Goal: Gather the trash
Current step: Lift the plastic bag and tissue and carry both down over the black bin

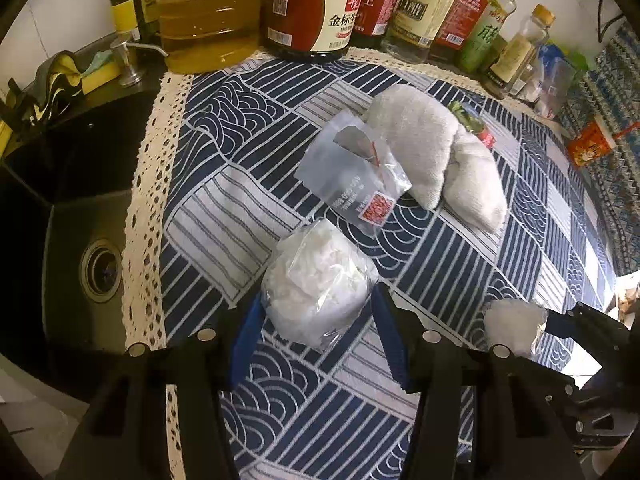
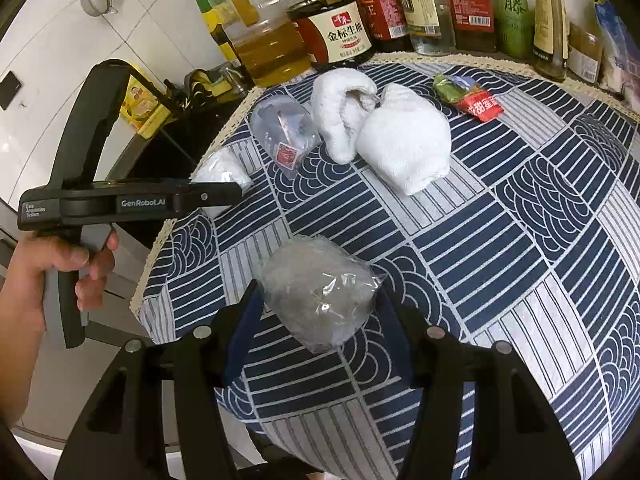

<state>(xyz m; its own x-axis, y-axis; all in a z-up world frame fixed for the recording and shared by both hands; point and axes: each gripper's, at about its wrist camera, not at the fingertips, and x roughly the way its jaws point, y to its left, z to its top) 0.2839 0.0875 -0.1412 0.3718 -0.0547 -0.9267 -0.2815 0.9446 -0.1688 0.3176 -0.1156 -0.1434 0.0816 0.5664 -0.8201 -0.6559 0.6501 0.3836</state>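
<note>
1. While both tongs point down at the table (image 1: 460, 248), the left tongs (image 1: 316, 312) grip a white wad (image 1: 316, 284) at lower centre.
2. Right tongs (image 2: 320, 304) clamp a clear bag (image 2: 316, 288), lower centre.
3. A wrapper (image 1: 356, 176) and towel (image 1: 432, 148) lie mid-frame.

Open patterned cloth (image 2: 520, 240) lies right of the towels (image 2: 400, 148); bottles (image 2: 472, 4) wall off the back edge.

Two crumpled clear plastic wads (image 1: 316, 288) (image 2: 320, 292) on the patterned cloth, well apart. Clear printed bag (image 1: 356, 178) lies flat beside white towel. Red-green wrapper (image 2: 468, 96) near bottles.
</note>
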